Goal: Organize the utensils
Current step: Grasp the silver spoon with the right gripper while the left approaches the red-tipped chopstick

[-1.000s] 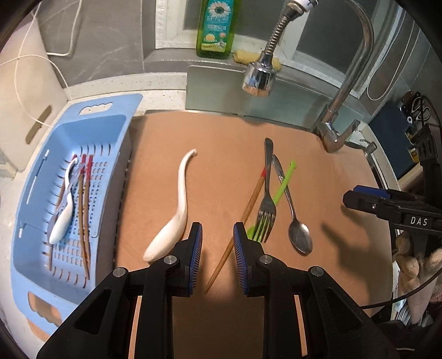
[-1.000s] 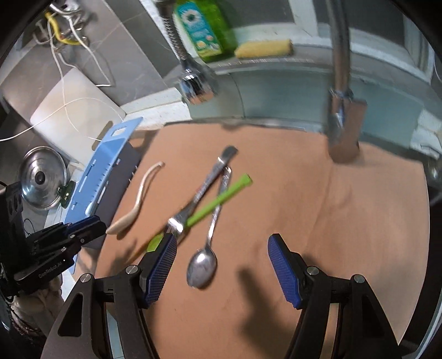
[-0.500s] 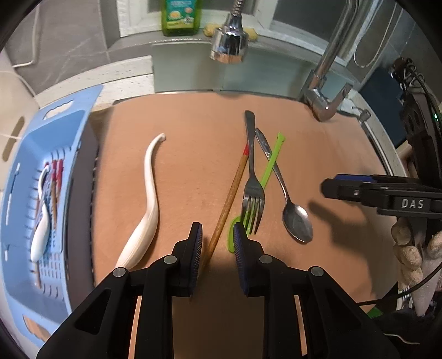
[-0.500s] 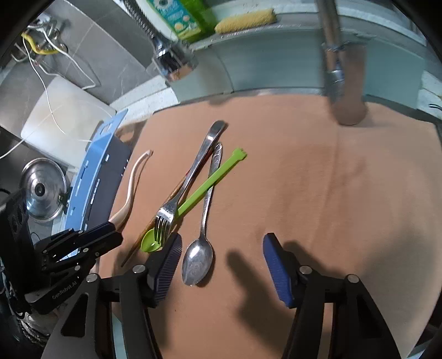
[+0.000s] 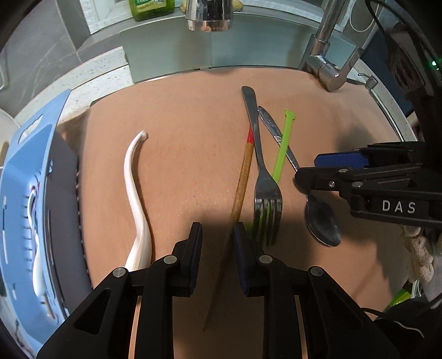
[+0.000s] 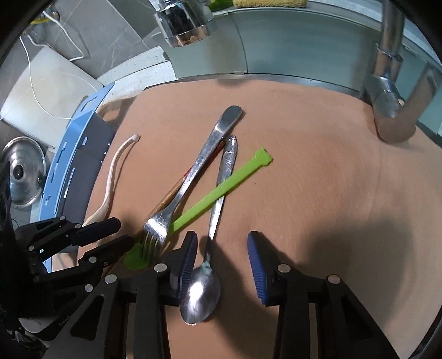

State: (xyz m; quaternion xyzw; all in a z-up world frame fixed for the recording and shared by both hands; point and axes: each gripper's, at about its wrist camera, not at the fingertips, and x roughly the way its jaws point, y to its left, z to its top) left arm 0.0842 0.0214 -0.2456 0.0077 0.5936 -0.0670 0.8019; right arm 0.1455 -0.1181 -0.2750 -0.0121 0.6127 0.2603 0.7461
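Observation:
On the brown mat lie a wooden chopstick with a red end [image 5: 243, 179], a metal fork [image 5: 262, 171], a green plastic spoon [image 5: 281, 152], a metal spoon [image 5: 320, 218] and a long white spoon [image 5: 135, 187]. My left gripper [image 5: 216, 240] is open, low over the mat, its jaws either side of the chopstick's lower part. My right gripper [image 6: 222, 265] is open, its jaws either side of the metal spoon [image 6: 205, 279] near the bowl. The fork [image 6: 190, 179] lies over the green spoon [image 6: 218, 190].
A blue slotted basket [image 5: 25, 171] at the left edge holds a white spoon and chopsticks. A faucet [image 5: 328, 69] and spray head [image 5: 208, 13] hang over the far side. A pot lid [image 6: 22, 176] sits left of the basket.
Both grippers have moved forward and down toward the utensils. The left now straddles the chopstick; the right now straddles the metal spoon and has narrowed somewhat.

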